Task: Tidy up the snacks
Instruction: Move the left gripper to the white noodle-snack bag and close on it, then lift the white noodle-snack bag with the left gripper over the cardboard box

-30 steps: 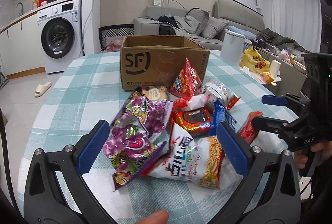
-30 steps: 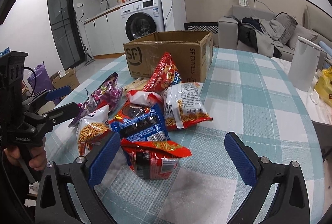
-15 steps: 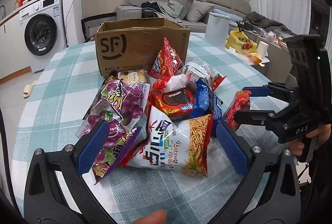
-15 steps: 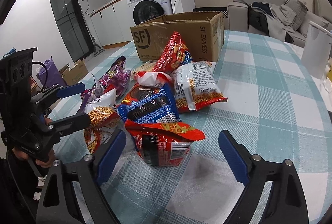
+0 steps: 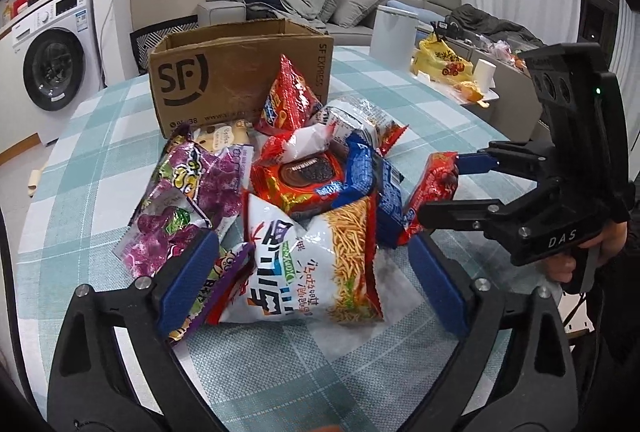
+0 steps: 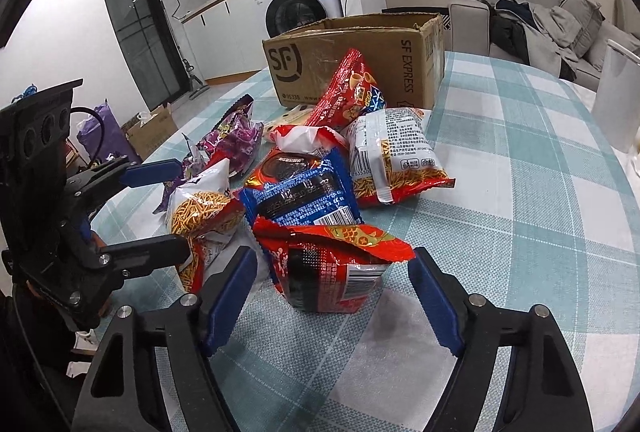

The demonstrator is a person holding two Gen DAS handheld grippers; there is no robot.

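Both claws closing since a second ago: left claw point(image 5: 314, 282) around noodle-stick bag point(image 5: 316, 268), right claw point(image 6: 332, 296) around red packet point(image 6: 332, 268); neither seems gripped yet, pickups starting.

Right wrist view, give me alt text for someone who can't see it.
The right tool, jaws closing, straddles a red snack packet at the near edge of a snack pile on a checked tablecloth. An open cardboard box stands behind the pile, and the left tool reaches in from the left.

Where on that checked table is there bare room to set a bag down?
Bare checked cloth lies right of the snack pile, toward the white container; another patch lies left of the purple bags. Between the pile and the cardboard box it is crowded.
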